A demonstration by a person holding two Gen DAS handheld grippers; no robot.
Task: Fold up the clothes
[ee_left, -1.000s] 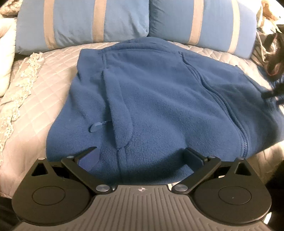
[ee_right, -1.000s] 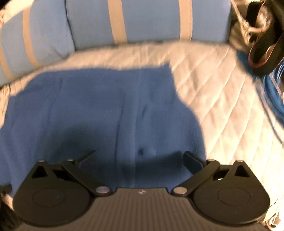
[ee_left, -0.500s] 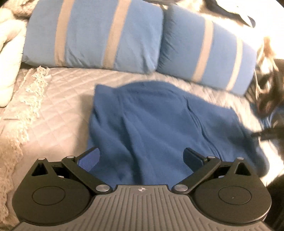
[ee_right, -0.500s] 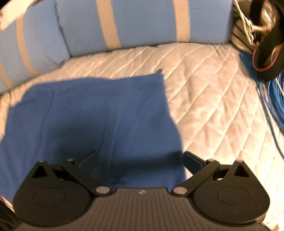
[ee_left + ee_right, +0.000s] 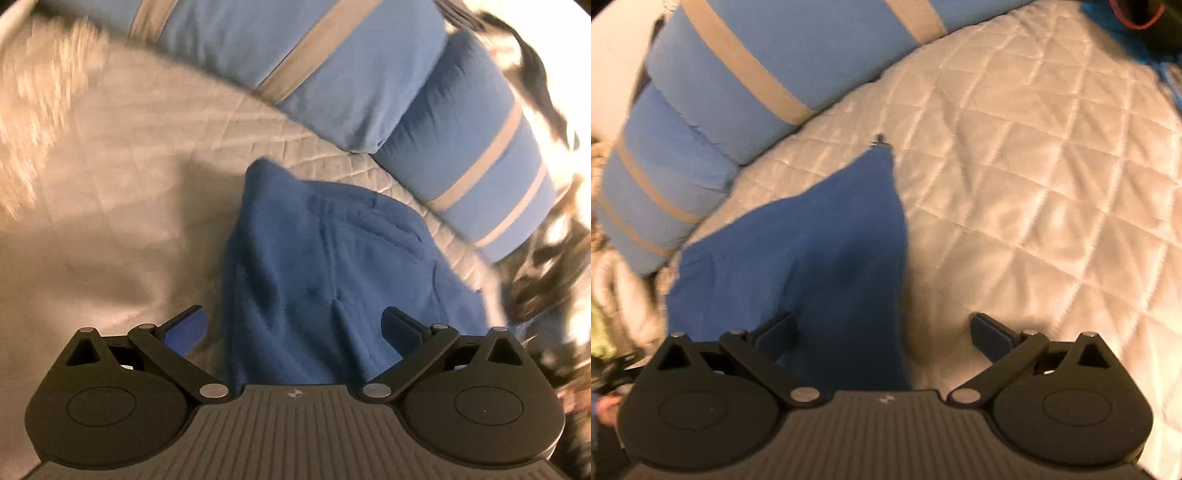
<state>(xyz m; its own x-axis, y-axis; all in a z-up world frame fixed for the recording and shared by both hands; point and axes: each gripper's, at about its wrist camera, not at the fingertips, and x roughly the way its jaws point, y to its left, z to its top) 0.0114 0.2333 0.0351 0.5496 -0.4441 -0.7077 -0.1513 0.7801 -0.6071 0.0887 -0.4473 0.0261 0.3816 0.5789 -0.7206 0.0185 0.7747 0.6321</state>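
A dark blue fleece jacket [image 5: 332, 266] lies on a quilted beige bedspread [image 5: 122, 192]. In the left wrist view my left gripper [image 5: 293, 325] is open and empty, held above the jacket's near left edge. In the right wrist view the same jacket [image 5: 812, 251] shows its right edge and a far corner with a small zipper pull [image 5: 881, 139]. My right gripper [image 5: 882, 328] is open and empty, straddling the jacket's right edge from above.
Two blue pillows with beige stripes [image 5: 332, 74] line the head of the bed, and also show in the right wrist view [image 5: 738, 74]. A fringed cream throw [image 5: 33, 110] lies at the left. Dark bags and cables [image 5: 546, 266] sit at the right side.
Both grippers have pulled back and risen from the jacket, so it looks smaller. The left view has swung left, the right view has swung right. Both stay open.
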